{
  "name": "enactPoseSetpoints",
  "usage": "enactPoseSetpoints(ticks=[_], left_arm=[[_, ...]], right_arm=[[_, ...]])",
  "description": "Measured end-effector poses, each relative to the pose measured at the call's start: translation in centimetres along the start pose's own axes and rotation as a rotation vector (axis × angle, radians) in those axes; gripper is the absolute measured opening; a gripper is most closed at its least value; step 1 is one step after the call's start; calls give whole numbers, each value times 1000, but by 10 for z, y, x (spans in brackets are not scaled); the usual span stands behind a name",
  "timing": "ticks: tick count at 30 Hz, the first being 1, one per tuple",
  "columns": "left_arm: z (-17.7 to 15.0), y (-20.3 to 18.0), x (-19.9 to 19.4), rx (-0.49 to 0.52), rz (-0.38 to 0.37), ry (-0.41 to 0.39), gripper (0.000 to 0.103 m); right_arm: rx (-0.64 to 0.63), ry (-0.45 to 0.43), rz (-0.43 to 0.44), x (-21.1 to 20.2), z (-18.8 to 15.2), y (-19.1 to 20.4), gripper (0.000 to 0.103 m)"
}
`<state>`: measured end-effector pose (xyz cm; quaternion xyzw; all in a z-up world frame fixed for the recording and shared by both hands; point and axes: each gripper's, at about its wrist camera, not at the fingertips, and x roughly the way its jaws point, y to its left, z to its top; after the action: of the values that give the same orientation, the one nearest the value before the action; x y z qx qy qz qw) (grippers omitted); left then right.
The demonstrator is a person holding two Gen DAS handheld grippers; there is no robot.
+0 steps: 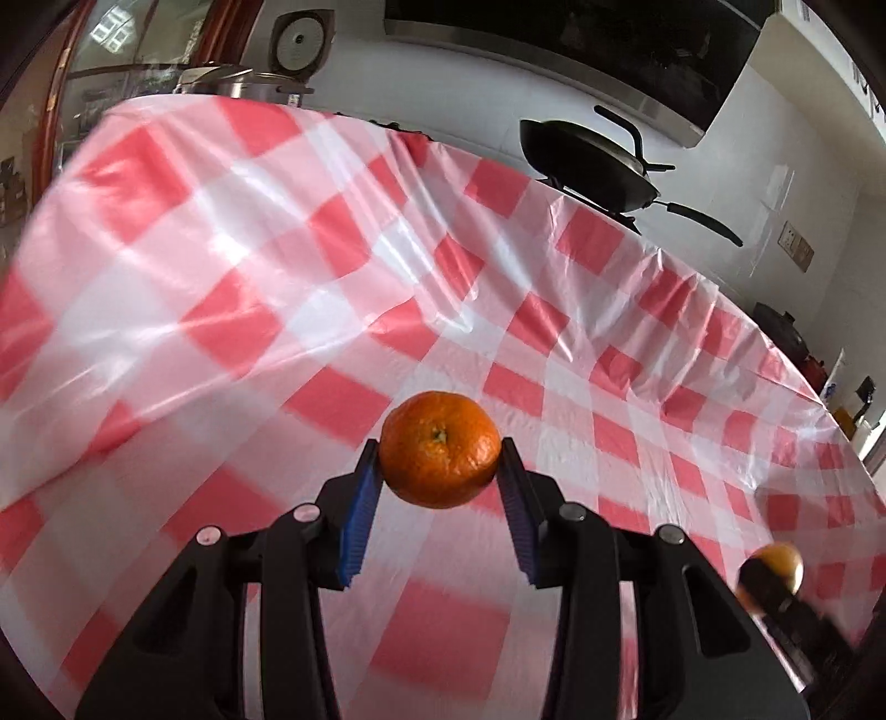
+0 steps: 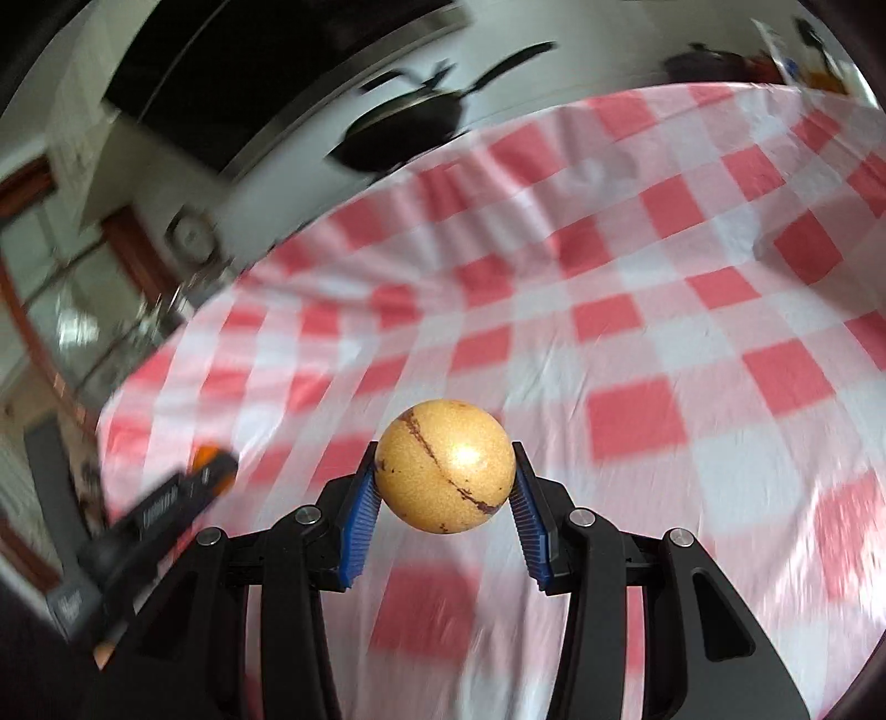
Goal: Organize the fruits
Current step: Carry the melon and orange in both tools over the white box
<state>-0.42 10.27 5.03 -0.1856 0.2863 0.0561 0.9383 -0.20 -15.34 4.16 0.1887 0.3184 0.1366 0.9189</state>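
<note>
My left gripper (image 1: pixel 440 459) is shut on an orange mandarin (image 1: pixel 440 448), held above the red-and-white checked tablecloth (image 1: pixel 249 277) with its stem end toward the camera. In the right wrist view my right gripper (image 2: pixel 444 471) is shut on a round tan fruit (image 2: pixel 444 465) with a dark brown streak, also lifted over the cloth (image 2: pixel 664 332). At the lower right edge of the left wrist view the right gripper's tip and its tan fruit (image 1: pixel 778 562) show, blurred. The left gripper's finger and a bit of orange (image 2: pixel 207 462) appear at the left in the right wrist view.
A black wok (image 1: pixel 587 160) sits on a burner behind the table's far edge, under a range hood (image 1: pixel 581 55). A steel pot (image 1: pixel 221 83) and a rice cooker (image 1: pixel 302 44) stand at the far left. Bottles and a dark pot (image 1: pixel 781 332) are at the far right.
</note>
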Motion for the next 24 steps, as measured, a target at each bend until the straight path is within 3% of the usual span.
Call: enactPoseSetpoints(ticks=[3,11,19,24], left_arm=[[-19,15,-29,1,9,-7,42],[-54,52,-110,117,44,-43,42],[-70,116,-182,112,129,-80,42],[-82,159,-216,93,203,-86,42]], right_arm=[[-63,35,18,-13,-22,18,44],[-190,111,90,-30,-62,58,44],[-346,160,157,-38,-95,113,44],[-495,179,243,-52,-124,160,44]])
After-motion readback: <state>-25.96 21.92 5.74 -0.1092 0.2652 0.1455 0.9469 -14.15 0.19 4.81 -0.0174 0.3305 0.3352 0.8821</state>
